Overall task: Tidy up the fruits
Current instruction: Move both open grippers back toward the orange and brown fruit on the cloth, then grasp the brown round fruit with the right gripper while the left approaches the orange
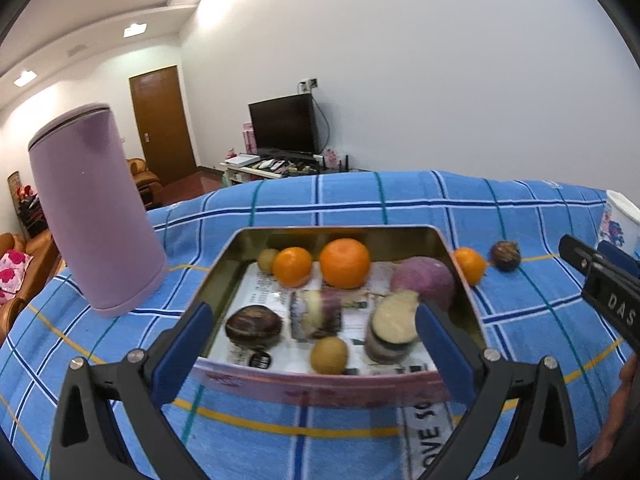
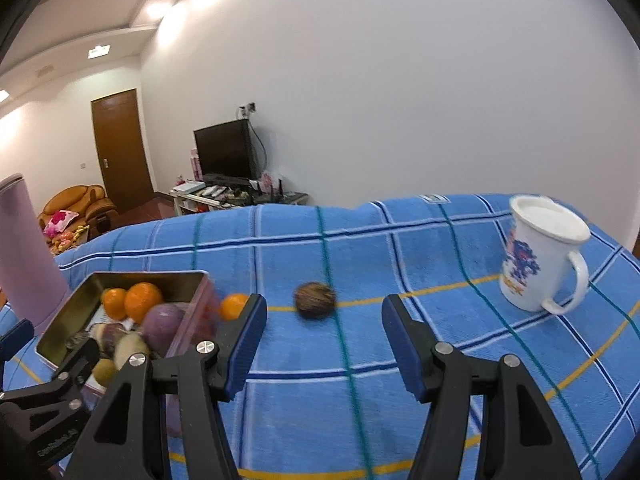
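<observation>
A metal tin [image 1: 464,276] [image 2: 80,292] on the blue checked cloth holds several fruits: two oranges [image 1: 344,263], a purple round fruit [image 1: 424,280], dark passion fruits and small brown ones. My left gripper [image 1: 312,320] is open and empty over the tin's near edge. Outside the tin lie an orange [image 1: 469,265] [image 2: 233,306] and a dark passion fruit [image 1: 505,255] [image 2: 315,300]. My right gripper [image 2: 322,320] is open and empty, just short of the passion fruit; it also shows at the right edge of the left wrist view [image 1: 600,276].
A tall lilac canister [image 1: 96,216] [image 2: 24,248] stands left of the tin. A white mug [image 2: 540,256] with a blue print stands at the right on the cloth. Behind the table are a TV, a door and sofas.
</observation>
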